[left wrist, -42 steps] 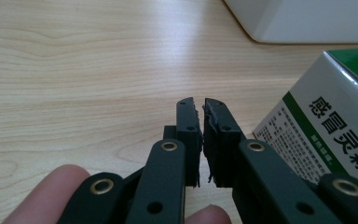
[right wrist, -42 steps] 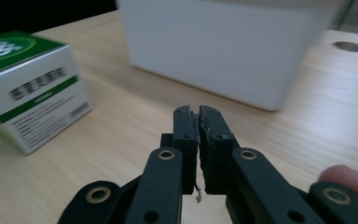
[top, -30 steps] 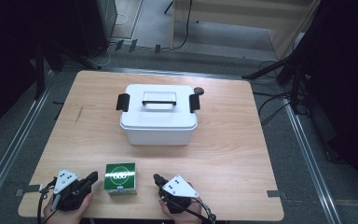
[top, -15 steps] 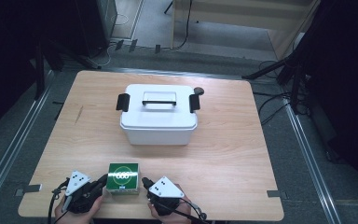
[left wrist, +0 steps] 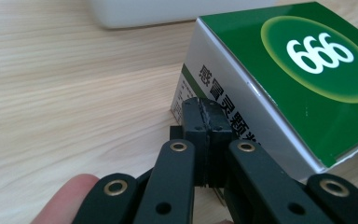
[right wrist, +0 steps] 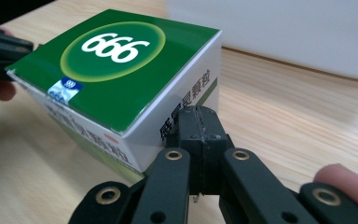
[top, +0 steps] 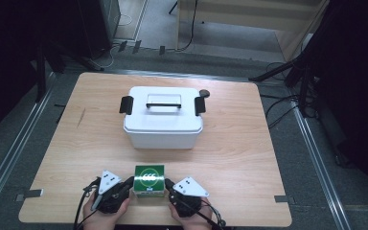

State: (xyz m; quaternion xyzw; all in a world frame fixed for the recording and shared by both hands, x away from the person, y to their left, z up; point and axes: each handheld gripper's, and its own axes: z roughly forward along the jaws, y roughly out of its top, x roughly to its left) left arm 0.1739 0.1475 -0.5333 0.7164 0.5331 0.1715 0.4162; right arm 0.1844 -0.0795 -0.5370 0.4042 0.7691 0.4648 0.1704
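Even overhead light on table [top: 230,158] — dark surroundings, blurred backgrounds up close.

A white storage box [top: 163,120] with a flat lid, a handle on top and a black clasp at each end stands in the middle of the wooden tabletop [top: 249,158], nearer its far edge. A small dark round thing [top: 204,94] lies just beside the box's far right corner.

I read "666" in white figures inside a light green ring on the dark green top of the box [left wrist: 279,79]. From my left gripper view its white side carries black Chinese characters, partly hidden. A small blue sticker at the top's 7 o'clock corner is too blurred to read.
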